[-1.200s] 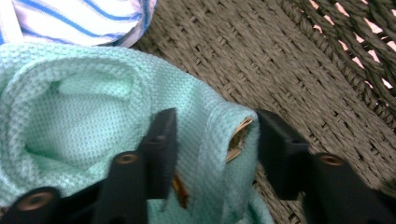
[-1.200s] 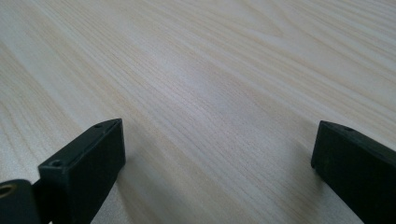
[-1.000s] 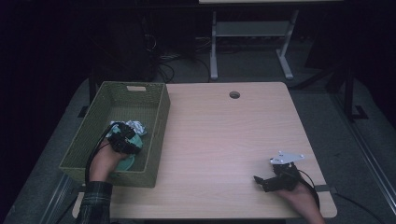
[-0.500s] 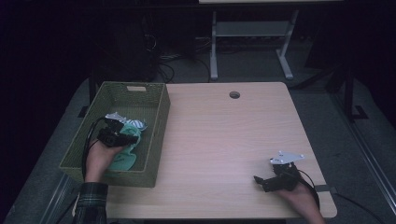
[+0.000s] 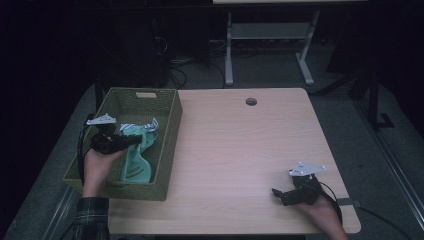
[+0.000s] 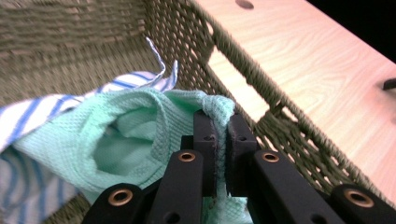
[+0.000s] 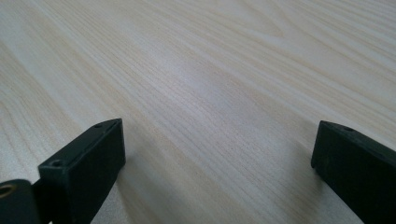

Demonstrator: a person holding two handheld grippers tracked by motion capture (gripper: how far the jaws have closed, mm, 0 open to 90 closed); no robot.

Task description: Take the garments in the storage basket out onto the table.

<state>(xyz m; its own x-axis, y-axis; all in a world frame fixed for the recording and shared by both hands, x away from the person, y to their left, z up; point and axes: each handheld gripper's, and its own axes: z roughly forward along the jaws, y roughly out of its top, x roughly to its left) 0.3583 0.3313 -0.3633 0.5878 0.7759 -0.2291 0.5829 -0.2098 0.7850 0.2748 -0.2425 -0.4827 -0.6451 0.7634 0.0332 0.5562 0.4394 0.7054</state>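
1 pale wood table, dark room; L tongs pinching green cloth, R tongs spread.

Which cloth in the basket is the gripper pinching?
The mint green cloth: the left gripper jaws clamp its edge. The blue-striped cloth beside it lies loose.

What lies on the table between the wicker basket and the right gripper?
Nothing: in the high view, bare wood table runs from the wicker basket to the right gripper.
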